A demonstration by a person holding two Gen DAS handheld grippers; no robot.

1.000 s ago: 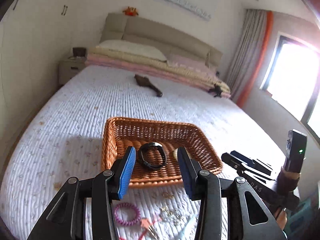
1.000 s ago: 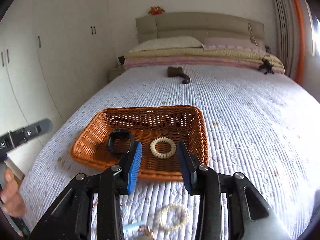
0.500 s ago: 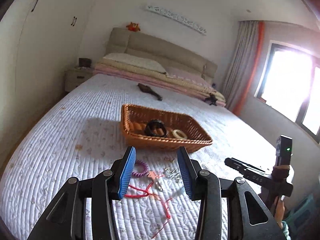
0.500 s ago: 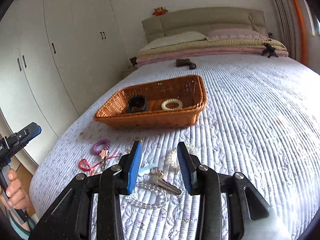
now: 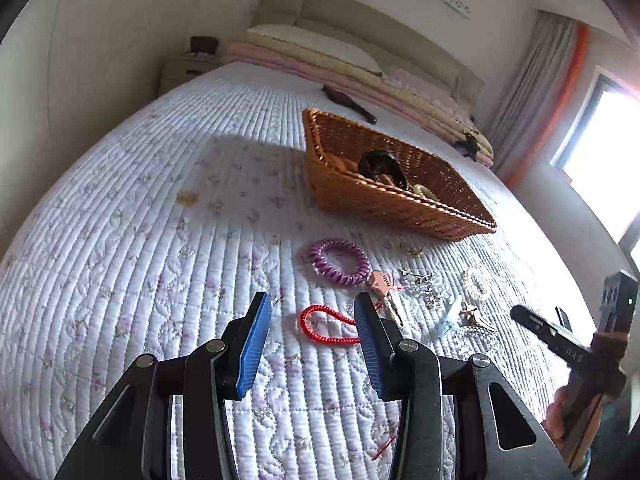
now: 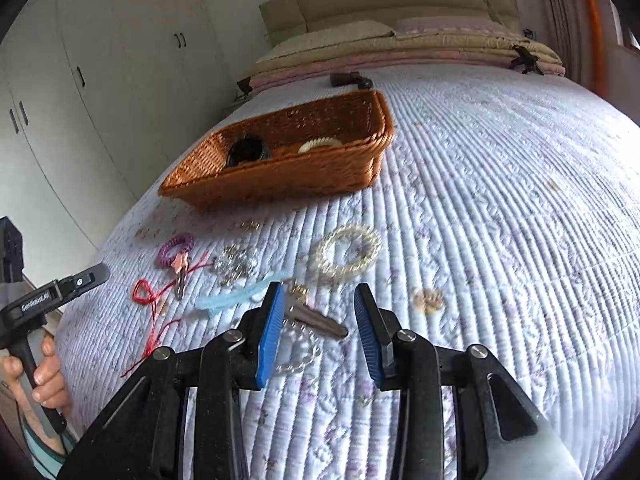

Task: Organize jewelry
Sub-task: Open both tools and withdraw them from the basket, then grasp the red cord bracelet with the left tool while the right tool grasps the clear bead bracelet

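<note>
Quilted white bedspread point(image 5: 160, 264) with pale floral stitching, filling both wrist views; folded blankets point(image 6: 420, 50) and a padded beige headboard point(image 6: 400, 0) lying at the far end, white wardrobe doors point(image 6: 100, 80) lining 1 wall, a curtain point(image 5: 532, 80) with an orange edge hanging beside a bright window point(image 5: 600, 152).

Sitting mid-bed: a woven wicker basket point(image 6: 280, 172), already holding a dark bracelet point(image 6: 248, 150) and a cream beaded bracelet point(image 6: 320, 145).

Lying loose on the quilt near the foot: a purple coil bracelet point(image 5: 339, 257), a red cord point(image 5: 320, 326), a small heap of crystal pieces point(image 6: 236, 264), a pearl bracelet point(image 6: 347, 255), a light blue clip point(image 6: 232, 300) and a key point(image 6: 316, 320).

Hovering over the red cord, the left gripper point(image 5: 312, 340), blue pads standing apart with nothing between them, the cord showing in the gap below.

Hovering over the key and a clear bead chain point(image 6: 298, 350), the right gripper point(image 6: 318, 326), jaws likewise parted and gripping nothing.

Compared with 1 second ago: both grippers now lower and pulled back from the basket, which then sat just beyond the fingertips and now lies well beyond them; the loose jewelry, then at the bottom edge of each view, now directly ahead of the pads. Jaw openings looking unchanged.
</note>
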